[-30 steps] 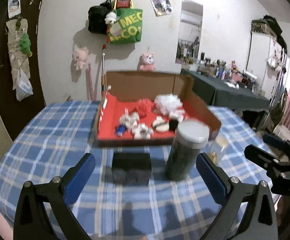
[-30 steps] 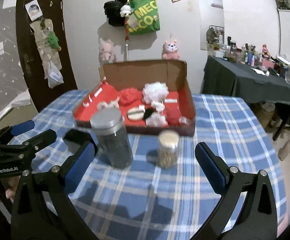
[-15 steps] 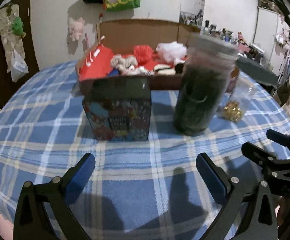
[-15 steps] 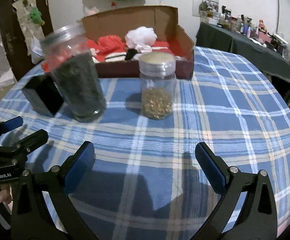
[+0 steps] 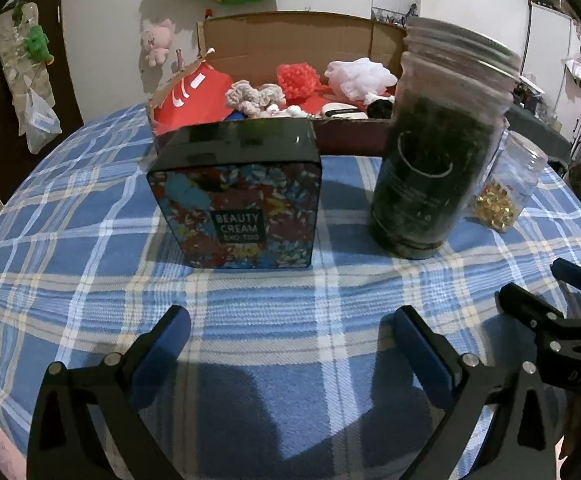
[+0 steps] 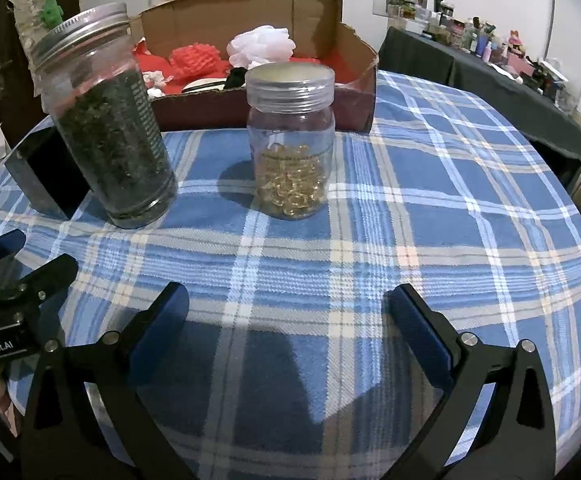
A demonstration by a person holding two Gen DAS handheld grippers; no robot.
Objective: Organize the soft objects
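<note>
Soft items in cardboard box (image 5: 374, 142) at table's far edge; both tongs spread, empty
Left wrist view: left gripper (image 5: 286, 334) low over near edge of table (image 5: 70, 248), behind Beauty Cream tin (image 5: 236, 196) and dark jar (image 5: 436, 148); scrunchie (image 5: 254, 96), red pouf (image 5: 298, 78), white pouf (image 5: 358, 74) lie straight beyond. Right wrist view: right gripper (image 6: 286, 320) faces small jar (image 6: 290, 140); box rather left. Left hand seems nearer. Since a second ago both dropped lower, closer to the jars

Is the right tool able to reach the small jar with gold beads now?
Probably yes. The right tool is open and empty, and the small jar stands straight ahead with only bare tablecloth between them. The tall dark jar stands aside.
</note>
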